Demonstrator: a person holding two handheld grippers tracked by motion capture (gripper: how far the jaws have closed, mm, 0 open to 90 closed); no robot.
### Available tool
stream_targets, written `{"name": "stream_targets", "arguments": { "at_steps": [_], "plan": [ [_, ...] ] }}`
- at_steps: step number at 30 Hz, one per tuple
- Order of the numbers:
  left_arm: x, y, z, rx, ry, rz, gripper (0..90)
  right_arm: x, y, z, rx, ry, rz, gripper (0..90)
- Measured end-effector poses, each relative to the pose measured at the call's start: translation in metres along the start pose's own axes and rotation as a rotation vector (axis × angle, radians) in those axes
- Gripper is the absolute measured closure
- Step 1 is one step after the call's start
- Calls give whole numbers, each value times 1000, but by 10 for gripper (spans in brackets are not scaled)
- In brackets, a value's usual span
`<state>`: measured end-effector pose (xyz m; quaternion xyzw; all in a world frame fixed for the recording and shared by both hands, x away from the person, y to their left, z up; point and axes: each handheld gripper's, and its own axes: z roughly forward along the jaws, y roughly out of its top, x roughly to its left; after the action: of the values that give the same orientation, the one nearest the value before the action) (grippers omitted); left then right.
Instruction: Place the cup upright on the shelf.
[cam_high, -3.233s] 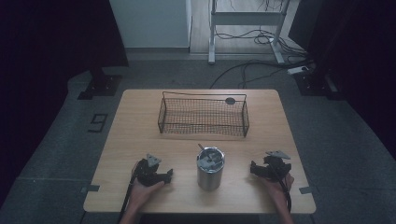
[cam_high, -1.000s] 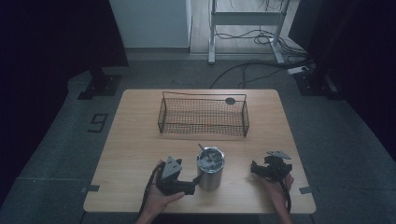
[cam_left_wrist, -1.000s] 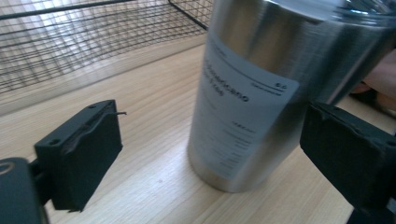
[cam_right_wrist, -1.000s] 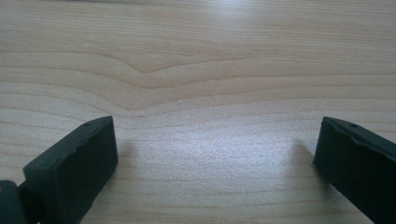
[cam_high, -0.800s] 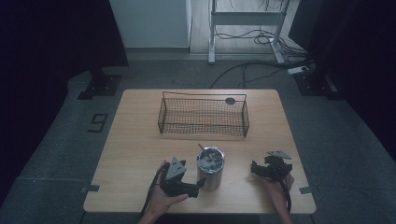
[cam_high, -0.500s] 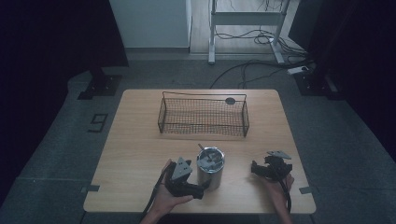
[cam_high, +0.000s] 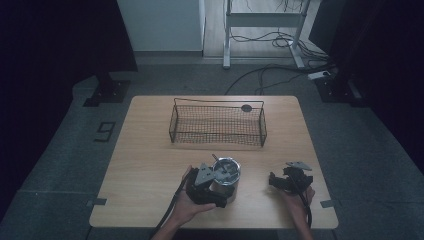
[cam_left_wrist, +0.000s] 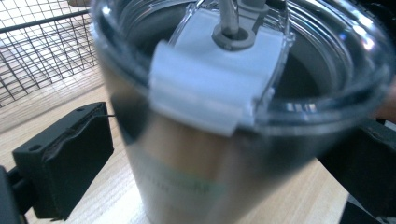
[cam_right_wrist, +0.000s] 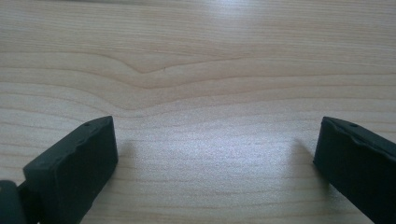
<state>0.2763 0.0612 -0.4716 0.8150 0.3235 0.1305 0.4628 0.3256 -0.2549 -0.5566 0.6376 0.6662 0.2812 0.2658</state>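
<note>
Two grippers flank the steel tumbler (cam_high: 226, 178), which stands upright near the front edge of the table (cam_high: 150, 165), well in front of the wire basket (cam_high: 218, 124). To the tumbler's left the left gripper (cam_high: 212, 192) has its jaws spread wide on either side of the cup's wall, one clearly apart from the steel, so nothing is clamped yet; to the tumbler's right, well apart, the right gripper (cam_high: 274, 181) rests on bare wood, jaws wide open and empty. The likely trouble is a lopsided close: if one pad (cam_left_wrist: 65, 158) meets the slick wall first, it could shove or tip the tumbler, lid (cam_left_wrist: 233, 60) and straw (cam_left_wrist: 229, 16) with it.
</note>
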Motion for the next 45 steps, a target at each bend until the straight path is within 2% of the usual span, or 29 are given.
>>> {"name": "stream_targets", "arguments": {
  "at_steps": [5,12,15,26,32,37,39,45],
  "plan": [
    [-2,4,7,-3,21,42,0,0,0,0,1,0,2,0],
    [-4,5,17,8,40,46,0,0,0,0,0,0,1,0],
    [-5,3,16,-13,41,55,31,0,0,0,0,0,1,0],
    [-5,1,13,-26,37,63,39,0,0,0,1,-2,4,0],
    [0,5,2,-45,29,45,39,0,0,0,0,-2,6,0],
    [5,11,-6,-60,40,36,39,0,0,0,0,-2,8,0],
    [10,15,-12,-72,44,12,39,0,0,0,0,-2,9,0],
    [18,19,-19,-77,56,-16,39,0,0,0,0,-2,7,0]
  ]
}}
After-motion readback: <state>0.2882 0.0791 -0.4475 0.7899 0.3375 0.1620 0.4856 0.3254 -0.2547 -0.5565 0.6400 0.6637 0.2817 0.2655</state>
